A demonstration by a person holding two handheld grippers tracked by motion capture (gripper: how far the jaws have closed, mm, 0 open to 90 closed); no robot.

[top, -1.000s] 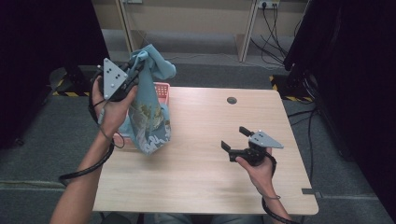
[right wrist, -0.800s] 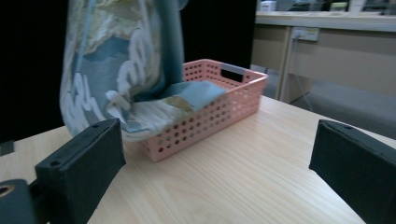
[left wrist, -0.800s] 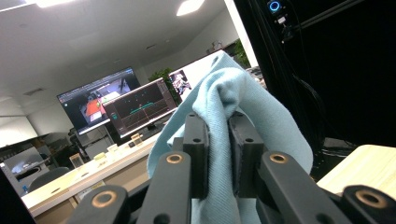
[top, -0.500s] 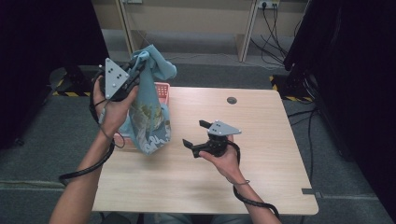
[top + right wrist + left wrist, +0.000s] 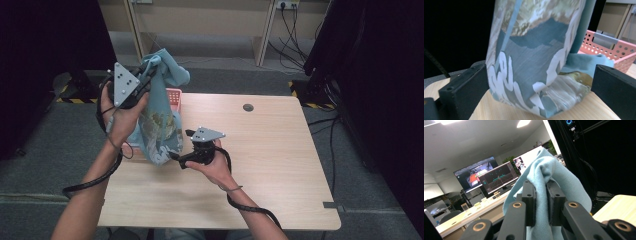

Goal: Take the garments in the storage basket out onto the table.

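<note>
Your left gripper (image 5: 541,195) pinches the printed blue cloth (image 5: 159,125), holding it up; your right gripper (image 5: 536,100), jaws spread, flanks its bottom on the counter (image 5: 280,165).

Cloth (image 5: 159,122) hangs from the left gripper (image 5: 146,80) down to the table (image 5: 280,165), its bottom between the right gripper's (image 5: 176,156) jaws. Basket (image 5: 174,97) just behind the cloth.

The high view looks forward and down over the whole worktop (image 5: 280,165) from its near edge. The left gripper view tilts upward, close on the blue cloth (image 5: 549,182). The right gripper view sits low at the worktop's left part, near the same cloth's printed bottom.
</note>
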